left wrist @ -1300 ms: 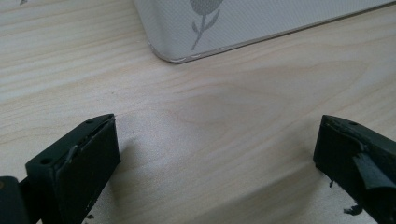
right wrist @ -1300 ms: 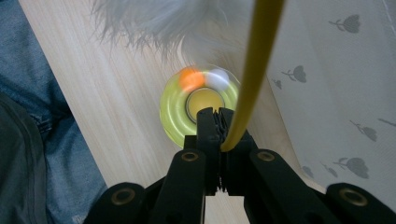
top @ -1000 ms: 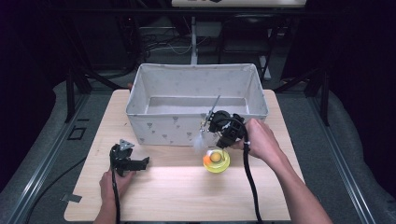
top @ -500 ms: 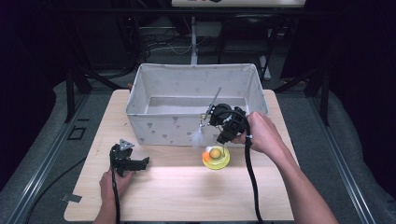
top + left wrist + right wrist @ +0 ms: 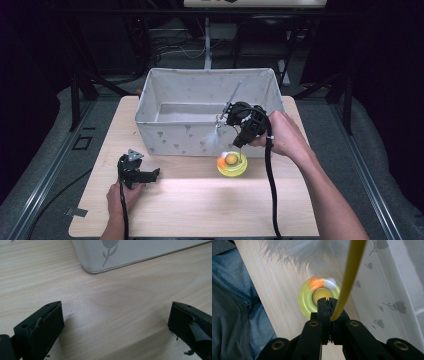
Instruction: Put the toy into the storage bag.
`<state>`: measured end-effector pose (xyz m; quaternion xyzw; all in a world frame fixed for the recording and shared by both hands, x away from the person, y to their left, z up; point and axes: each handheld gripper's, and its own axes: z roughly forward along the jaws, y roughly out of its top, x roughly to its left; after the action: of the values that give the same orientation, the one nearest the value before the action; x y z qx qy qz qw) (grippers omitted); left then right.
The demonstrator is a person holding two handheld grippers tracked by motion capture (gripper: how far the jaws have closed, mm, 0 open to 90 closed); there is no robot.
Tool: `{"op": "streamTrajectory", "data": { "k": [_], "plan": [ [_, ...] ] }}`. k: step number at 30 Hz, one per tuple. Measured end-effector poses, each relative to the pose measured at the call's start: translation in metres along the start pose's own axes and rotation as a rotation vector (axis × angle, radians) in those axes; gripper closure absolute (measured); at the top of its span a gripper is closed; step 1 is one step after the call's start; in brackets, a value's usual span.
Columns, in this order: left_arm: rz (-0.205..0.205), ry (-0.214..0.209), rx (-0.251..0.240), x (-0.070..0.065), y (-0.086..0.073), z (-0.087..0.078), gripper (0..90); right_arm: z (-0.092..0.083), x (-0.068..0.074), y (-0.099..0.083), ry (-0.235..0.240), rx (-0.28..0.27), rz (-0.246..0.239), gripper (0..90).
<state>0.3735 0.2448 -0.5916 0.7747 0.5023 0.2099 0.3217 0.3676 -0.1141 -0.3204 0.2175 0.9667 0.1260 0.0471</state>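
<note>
The right gripper (image 5: 235, 120), jaws pressed together on a thin yellow stick (image 5: 348, 277), hovers at the fabric bin's (image 5: 175, 135) front wall. The stick runs forward past its jaws, its white feathery tuft (image 5: 212, 137) hanging beyond and above a yellow spinner toy (image 5: 231, 165). The left gripper (image 5: 142, 174) rests well apart on the table (image 5: 200, 210), jaws spread and empty.

Dim, dark surroundings; table (image 5: 200, 210) brightly lit from above; spinning yellow disc (image 5: 320, 296) motion-blurred.

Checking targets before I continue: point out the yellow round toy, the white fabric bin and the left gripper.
yellow round toy (image 5: 231, 165), high view, its disc.
white fabric bin (image 5: 175, 135), high view, front wall.
left gripper (image 5: 148, 174), high view, between its open jaws.
</note>
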Motion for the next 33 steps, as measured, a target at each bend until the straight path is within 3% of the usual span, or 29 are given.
{"op": "streamTrajectory", "data": {
  "k": [17, 33],
  "plan": [
    [-0.002, 0.000, -0.002, 0.000, 0.000, 0.000, 0.2, -0.020, -0.001, 0.008, -0.004, -0.020, -0.002, 88.4],
    [-0.002, 0.001, -0.002, 0.000, 0.000, 0.000, 0.2, -0.052, -0.003, 0.018, -0.021, -0.048, -0.007, 88.4]
  ]
}}
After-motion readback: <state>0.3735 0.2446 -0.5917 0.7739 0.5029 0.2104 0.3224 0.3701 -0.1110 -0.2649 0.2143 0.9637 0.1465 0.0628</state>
